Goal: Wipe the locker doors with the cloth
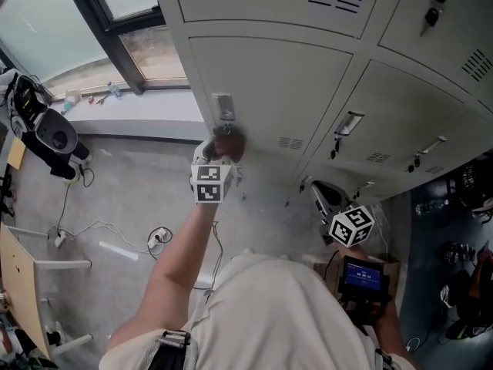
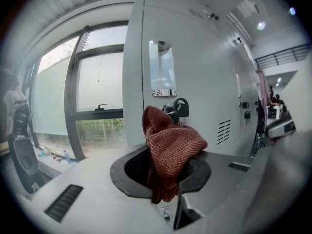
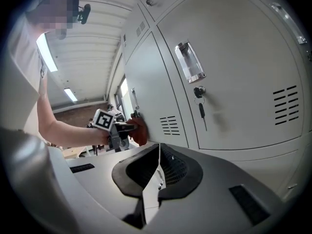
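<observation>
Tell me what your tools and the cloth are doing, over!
Left tool shut on red cloth, at locker door. Right tool shut, empty, held back. Keys in lock right beside cloth.

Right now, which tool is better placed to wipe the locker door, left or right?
Left. The left tool is shut on the reddish-brown cloth and sits right at the locker door. The right tool is shut, empty, and held back from the lockers.

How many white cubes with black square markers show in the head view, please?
2. One cube sits on the left gripper, which holds the reddish-brown knitted cloth at the grey metal locker door; the other cube rides the right gripper, lower right.
</observation>
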A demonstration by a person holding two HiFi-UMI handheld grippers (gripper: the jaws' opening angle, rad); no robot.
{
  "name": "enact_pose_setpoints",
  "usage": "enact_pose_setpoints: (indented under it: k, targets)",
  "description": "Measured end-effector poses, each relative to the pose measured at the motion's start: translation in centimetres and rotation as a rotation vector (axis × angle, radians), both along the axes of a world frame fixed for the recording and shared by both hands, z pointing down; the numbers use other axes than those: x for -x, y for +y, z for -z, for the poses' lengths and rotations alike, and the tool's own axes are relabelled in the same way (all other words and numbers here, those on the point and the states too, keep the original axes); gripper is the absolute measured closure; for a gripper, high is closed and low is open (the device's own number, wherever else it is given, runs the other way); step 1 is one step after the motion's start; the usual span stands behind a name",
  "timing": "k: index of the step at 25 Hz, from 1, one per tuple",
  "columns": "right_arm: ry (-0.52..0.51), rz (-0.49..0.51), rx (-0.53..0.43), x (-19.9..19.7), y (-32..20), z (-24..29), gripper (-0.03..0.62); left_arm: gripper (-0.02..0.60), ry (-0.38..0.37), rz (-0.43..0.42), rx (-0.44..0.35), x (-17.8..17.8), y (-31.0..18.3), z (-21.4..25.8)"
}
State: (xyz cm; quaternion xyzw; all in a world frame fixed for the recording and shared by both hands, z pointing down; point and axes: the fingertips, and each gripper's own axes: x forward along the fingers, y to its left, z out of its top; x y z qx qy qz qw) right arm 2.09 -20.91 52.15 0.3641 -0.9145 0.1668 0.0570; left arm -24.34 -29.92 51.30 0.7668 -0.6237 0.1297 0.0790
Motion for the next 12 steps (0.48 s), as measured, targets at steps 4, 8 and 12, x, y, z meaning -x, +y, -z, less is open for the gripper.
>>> enact_pose_setpoints:
  k: [4,8,12]
  targets:
    - [-0.014,0.01,-0.009,0.8,-0.2,0.3,0.574,0.505,0.184,0.037,0.02,1.3,0.1,-0.6]
    - [-0.019,0.015,-0.012,0.9,-0.1,0.3,0.574,0.505,0.053,0.168,-0.04,4.7,0.8,0.9]
    - [-0.029,-0.011,-0.008,0.2,-0.3,0.1,0.574,0.505,-0.218,0.176,-0.153,4.8,0.5,6.7]
